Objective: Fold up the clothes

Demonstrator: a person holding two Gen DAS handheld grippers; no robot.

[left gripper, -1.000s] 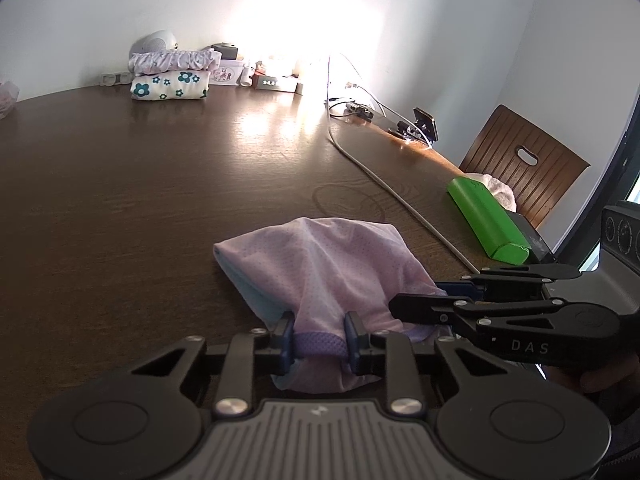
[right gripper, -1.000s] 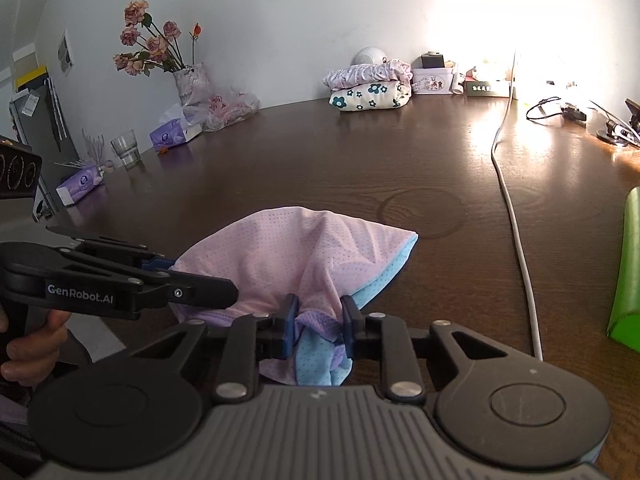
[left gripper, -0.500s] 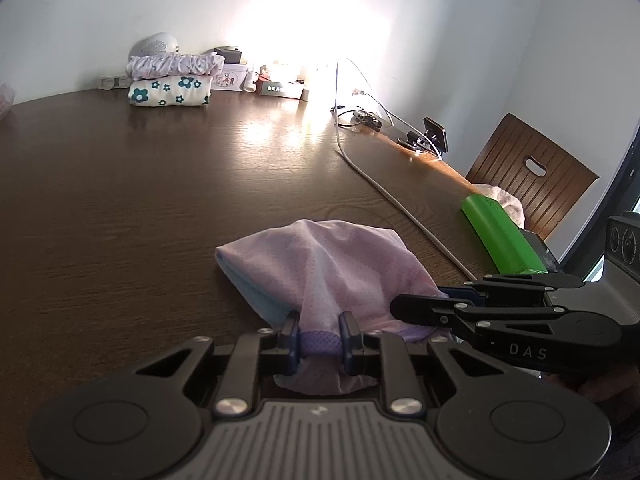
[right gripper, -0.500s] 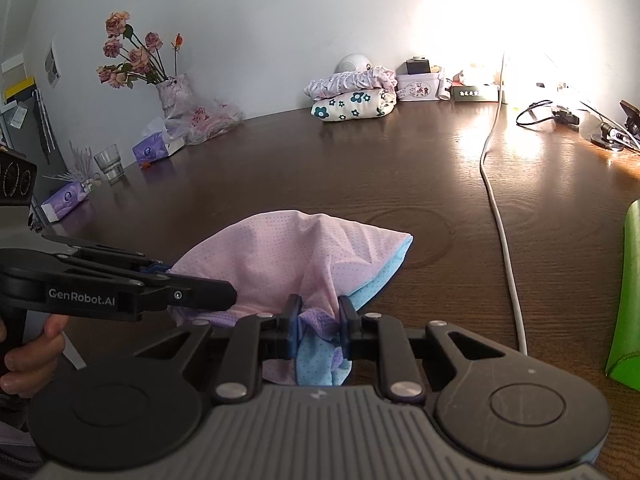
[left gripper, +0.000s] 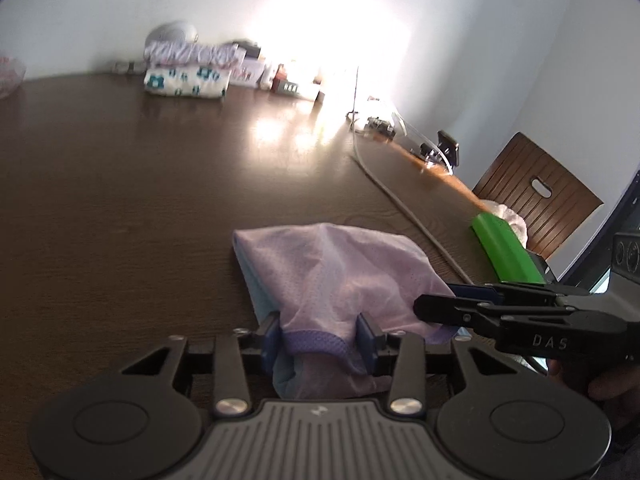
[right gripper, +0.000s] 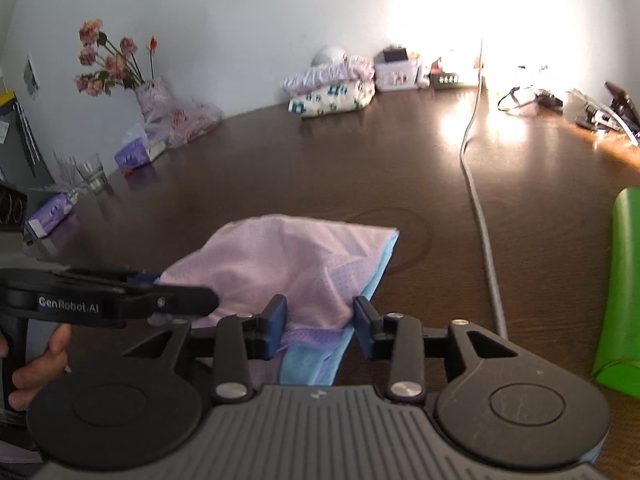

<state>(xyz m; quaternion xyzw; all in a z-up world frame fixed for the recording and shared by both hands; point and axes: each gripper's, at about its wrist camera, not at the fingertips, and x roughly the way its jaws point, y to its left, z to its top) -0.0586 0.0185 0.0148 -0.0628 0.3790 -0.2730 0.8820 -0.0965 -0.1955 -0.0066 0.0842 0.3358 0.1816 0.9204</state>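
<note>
The pink cloth lies bunched on the brown table by its near edge, with the left gripper and the right gripper both spread wide around its hem, so it could slip off.

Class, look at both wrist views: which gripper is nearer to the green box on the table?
The right gripper. The green box lies just off its right side, while the left gripper sits farther away, beyond the right gripper, at the pink garment's other end.
</note>
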